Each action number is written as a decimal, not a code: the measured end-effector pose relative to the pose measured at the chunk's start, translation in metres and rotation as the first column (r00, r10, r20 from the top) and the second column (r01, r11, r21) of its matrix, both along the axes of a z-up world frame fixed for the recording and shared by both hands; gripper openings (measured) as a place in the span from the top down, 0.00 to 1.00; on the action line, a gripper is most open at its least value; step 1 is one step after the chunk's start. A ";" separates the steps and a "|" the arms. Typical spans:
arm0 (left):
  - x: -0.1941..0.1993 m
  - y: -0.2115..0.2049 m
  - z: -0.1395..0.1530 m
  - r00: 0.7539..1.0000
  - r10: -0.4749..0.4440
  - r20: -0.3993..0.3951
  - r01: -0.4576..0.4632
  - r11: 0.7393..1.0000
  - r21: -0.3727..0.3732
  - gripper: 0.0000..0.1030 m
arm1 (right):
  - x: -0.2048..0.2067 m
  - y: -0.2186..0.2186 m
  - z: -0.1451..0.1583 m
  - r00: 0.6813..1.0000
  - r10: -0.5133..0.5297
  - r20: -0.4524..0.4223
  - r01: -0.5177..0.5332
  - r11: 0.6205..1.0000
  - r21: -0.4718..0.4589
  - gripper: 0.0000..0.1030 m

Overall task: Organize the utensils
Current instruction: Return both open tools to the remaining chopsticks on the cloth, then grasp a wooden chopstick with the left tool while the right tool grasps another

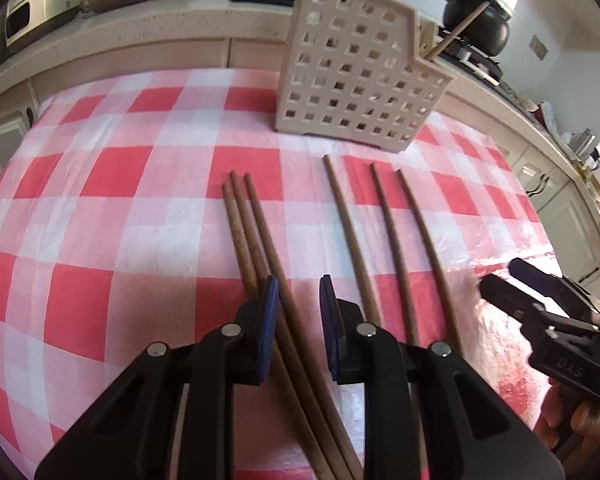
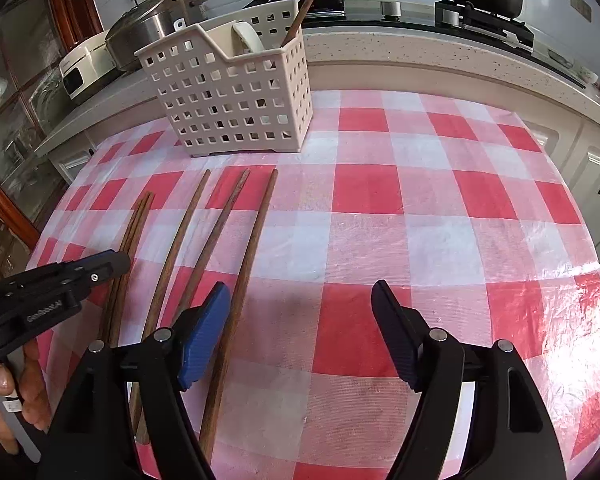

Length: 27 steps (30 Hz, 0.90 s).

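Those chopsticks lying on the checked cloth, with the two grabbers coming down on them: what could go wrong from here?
1. The left gripper straddles a tight bundle of three chopsticks; it might pinch two at once, or roll one aside.
2. The right gripper is wide open beside the outermost chopstick, so it may close on nothing.
3. The basket already holds utensils; a long stick could catch on them or tip it.

Red-white checked tablecloth (image 2: 420, 208); brown chopsticks (image 1: 260, 240); cream basket (image 2: 236, 100).
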<state>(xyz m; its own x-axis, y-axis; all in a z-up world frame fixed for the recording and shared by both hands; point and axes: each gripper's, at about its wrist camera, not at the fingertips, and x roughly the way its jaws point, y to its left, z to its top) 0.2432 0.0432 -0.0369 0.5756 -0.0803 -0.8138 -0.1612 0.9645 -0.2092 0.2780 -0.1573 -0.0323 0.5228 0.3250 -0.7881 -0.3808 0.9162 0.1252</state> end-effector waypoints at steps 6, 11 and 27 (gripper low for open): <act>0.005 0.001 0.001 1.000 0.007 -0.004 -0.007 1.000 -0.006 0.80 | 0.002 0.001 -0.004 1.000 0.006 -0.008 -0.006 1.000 0.002 0.33; 0.008 -0.002 -0.001 1.000 0.005 -0.008 -0.005 1.000 -0.013 0.80 | 0.003 0.001 -0.006 1.000 0.007 -0.013 -0.007 1.000 0.004 0.32; 0.016 -0.019 -0.006 1.000 0.007 -0.029 -0.002 0.980 0.197 0.90 | 0.005 0.015 -0.009 1.000 0.008 -0.006 -0.008 1.000 -0.019 0.32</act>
<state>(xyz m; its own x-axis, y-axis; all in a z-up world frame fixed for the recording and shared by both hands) 0.2595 0.0242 -0.0431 0.5511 0.0859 -0.8300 -0.1689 0.9856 -0.0101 0.2827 -0.1419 -0.0417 0.5158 0.3143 -0.7970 -0.3874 0.9153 0.1103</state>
